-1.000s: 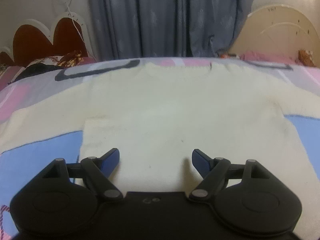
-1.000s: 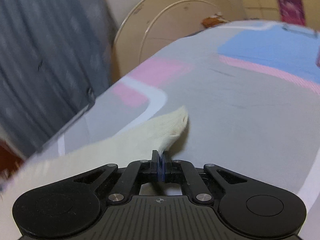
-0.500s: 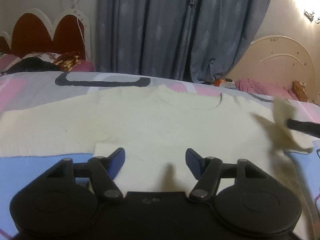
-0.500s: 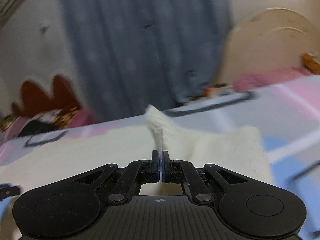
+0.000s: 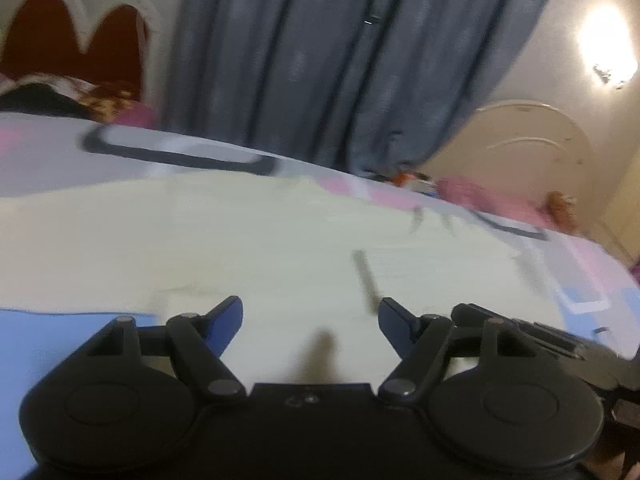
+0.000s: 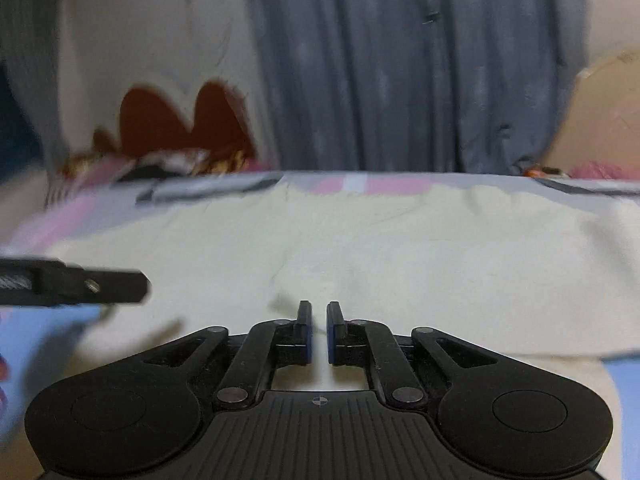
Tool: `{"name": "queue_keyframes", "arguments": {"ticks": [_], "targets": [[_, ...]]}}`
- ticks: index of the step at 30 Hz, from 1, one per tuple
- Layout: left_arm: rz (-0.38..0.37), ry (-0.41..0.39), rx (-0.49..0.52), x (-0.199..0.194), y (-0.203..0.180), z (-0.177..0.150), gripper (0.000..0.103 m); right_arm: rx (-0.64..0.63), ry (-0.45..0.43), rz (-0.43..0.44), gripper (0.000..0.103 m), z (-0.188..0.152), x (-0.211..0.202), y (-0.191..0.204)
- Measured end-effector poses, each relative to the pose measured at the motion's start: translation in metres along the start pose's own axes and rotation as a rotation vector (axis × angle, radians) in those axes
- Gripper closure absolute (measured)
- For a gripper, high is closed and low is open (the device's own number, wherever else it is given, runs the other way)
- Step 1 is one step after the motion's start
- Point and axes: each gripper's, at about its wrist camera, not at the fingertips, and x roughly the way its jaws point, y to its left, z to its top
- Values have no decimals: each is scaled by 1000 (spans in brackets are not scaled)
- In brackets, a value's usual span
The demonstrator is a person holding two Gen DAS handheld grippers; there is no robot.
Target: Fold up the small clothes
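Right wrist view shows your right gripper [image 6: 319, 332] parted narrowly, empty, over the cream sweater [image 6: 400, 256]; your left gripper [image 5: 310, 316] spread wide.

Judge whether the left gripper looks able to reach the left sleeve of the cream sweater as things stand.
Probably yes. The left gripper is open and empty over the sweater, the sleeve lies flat to its left on the bedspread, and nothing lies between.

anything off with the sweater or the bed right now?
Nothing stands out. The cream sweater lies flat on the patterned bedspread, with mild wrinkles near its middle. Right gripper has just parted its jaws slightly, nothing between them; left gripper is open and empty.
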Motion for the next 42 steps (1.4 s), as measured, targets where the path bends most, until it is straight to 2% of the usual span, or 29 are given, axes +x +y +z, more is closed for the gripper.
{"name": "queue_keyframes", "arguments": {"ticks": [3,5,7,9,11,12,14,16,19,21,24,26,30,34,39,42], "targets": [[-90,48,-24,27,-20,1,47,57,-17,-59,98,2,-16,-22],[-71,115,-18,48,-32,0,59,73,-10,-90,98,4,-21,-38],[-81,153,-45,63,-37,-1,60,89,-7,-123,98,5,-29,-52],[-58,139,-57,70,-41,1,63,109,0,-152,98,3,-37,-67],[-49,124,-67,76,-41,4,90,134,13,-165,98,-2,-46,-79],[-45,119,-67,79,-39,4,100,144,19,-172,98,-4,-49,-83],[-58,92,-86,76,-33,8,100,157,30,-177,98,-6,-50,-87],[-23,21,-55,58,-28,13,100,162,39,-177,98,-7,-54,-88],[22,-21,-29,35,-7,21,100,163,48,-178,98,-7,-54,-87],[64,-26,-23,25,10,22,100,171,49,-180,98,-9,-53,-88],[94,-11,-65,20,40,20,100,176,49,-179,98,-10,-51,-87],[103,-7,-63,18,47,18,100,174,48,-179,98,-10,-48,-89],[103,1,-64,20,47,11,100,172,47,-185,98,-7,-49,-90],[110,-28,-82,16,50,9,100,177,28,-191,98,-1,-58,-91],[123,-13,-54,21,50,8,100,179,-12,-209,98,5,-63,-94],[129,-14,-48,22,50,8,100,176,19,-238,98,6,-52,-100]]}}
